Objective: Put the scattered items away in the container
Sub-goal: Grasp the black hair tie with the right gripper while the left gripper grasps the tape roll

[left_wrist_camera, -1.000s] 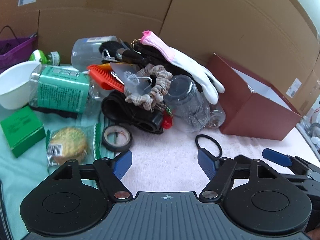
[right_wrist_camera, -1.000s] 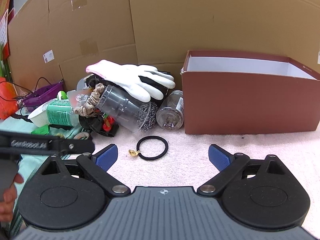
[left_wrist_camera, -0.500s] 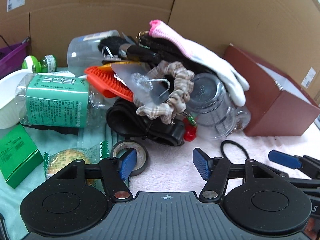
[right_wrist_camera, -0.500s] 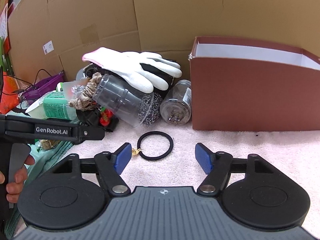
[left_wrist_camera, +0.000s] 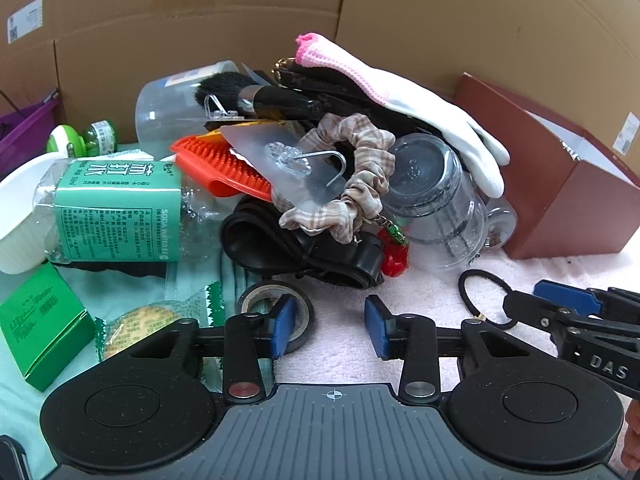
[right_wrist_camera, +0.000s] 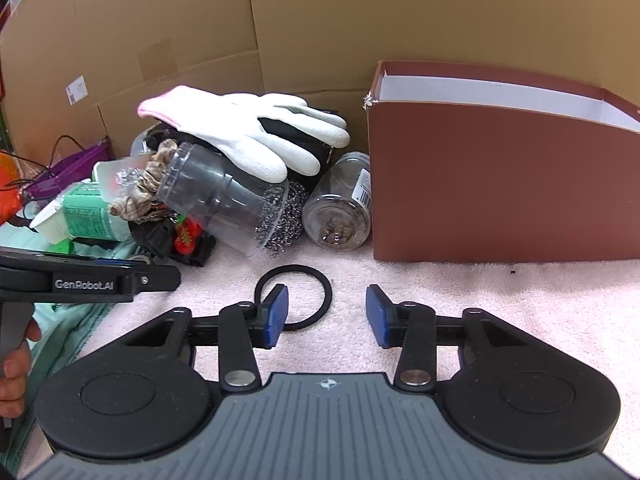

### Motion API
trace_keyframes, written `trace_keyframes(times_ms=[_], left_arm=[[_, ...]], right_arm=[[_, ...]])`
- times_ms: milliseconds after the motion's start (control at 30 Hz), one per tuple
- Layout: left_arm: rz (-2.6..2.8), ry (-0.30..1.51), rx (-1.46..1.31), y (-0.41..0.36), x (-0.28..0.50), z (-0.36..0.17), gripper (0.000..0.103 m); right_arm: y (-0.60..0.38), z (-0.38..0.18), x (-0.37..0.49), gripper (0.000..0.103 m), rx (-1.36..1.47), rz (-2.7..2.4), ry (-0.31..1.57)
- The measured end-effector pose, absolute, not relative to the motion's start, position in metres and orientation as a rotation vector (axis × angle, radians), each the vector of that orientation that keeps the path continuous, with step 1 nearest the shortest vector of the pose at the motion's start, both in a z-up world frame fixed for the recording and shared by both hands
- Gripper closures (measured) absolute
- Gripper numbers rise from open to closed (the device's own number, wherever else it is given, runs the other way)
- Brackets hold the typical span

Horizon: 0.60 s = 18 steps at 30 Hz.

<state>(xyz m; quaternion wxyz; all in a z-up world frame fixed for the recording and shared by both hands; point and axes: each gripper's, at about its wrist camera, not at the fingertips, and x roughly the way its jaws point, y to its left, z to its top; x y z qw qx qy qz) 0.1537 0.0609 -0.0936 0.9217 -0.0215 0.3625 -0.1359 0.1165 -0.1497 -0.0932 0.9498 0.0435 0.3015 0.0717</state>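
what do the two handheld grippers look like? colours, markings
Both alike: left gripper and right gripper have black linkage fingers with blue pads, round black discs and a ribbed grey body bearing a crosshair mark. Side lettering: "GenRobot.AI" on the left, "DAS" on the right.

1. The box (right_wrist_camera: 500, 184) stands at the right, against the cardboard wall (right_wrist_camera: 320, 20).
2. A jar (right_wrist_camera: 340, 208) lies on its side just left of the box.
3. The glove (right_wrist_camera: 248, 132) lies on top of the pile, over a cup (right_wrist_camera: 216, 196).
4. The hair tie (right_wrist_camera: 296, 296) lies on the mat before the pile.
5. The tape roll (left_wrist_camera: 272, 304) lies left of the hair tie, near the bottle (left_wrist_camera: 112, 212).
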Motion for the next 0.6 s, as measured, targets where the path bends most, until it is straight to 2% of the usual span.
trace_keyframes(times_ms=[67,100,133,167,200,267,300,333,400,467,533,600], left_arm=[[-0.279,0.743,-0.034,0.06,0.153,-0.094,0.049],[-0.274,0.744,-0.03,0.059,0.153,-0.094,0.054],[-0.267,0.745,-0.025,0.059,0.153,-0.093,0.068],[-0.262,0.746,-0.02,0.059,0.152,-0.093,0.07],[-0.263,0.747,-0.019,0.059,0.152,-0.092,0.071],[-0.266,0.745,-0.02,0.059,0.151,-0.093,0.069],[-0.269,0.743,-0.02,0.059,0.151,-0.093,0.063],[-0.27,0.741,-0.018,0.059,0.151,-0.094,0.063],[-0.269,0.741,-0.01,0.059,0.15,-0.093,0.069],[-0.264,0.741,-0.004,0.058,0.149,-0.093,0.077],[-0.252,0.741,-0.001,0.059,0.148,-0.091,0.091],[-0.251,0.745,-0.003,0.061,0.146,-0.089,0.096]], right_arm=[[-0.148,-0.094,0.119,0.067,0.073,0.139,0.623],[-0.147,-0.094,0.119,0.071,0.066,0.137,0.625],[-0.146,-0.094,0.12,0.073,0.057,0.135,0.624],[-0.145,-0.094,0.12,0.079,0.046,0.132,0.623],[-0.143,-0.094,0.12,0.085,0.035,0.131,0.625],[-0.141,-0.094,0.121,0.09,0.018,0.135,0.629],[-0.139,-0.094,0.121,0.093,0.008,0.138,0.629],[-0.138,-0.094,0.121,0.093,-0.003,0.141,0.629],[-0.136,-0.095,0.122,0.093,-0.016,0.139,0.629],[-0.136,-0.095,0.123,0.093,-0.011,0.14,0.631],[-0.137,-0.095,0.123,0.095,-0.007,0.143,0.633],[-0.139,-0.095,0.121,0.099,0.008,0.148,0.634]])
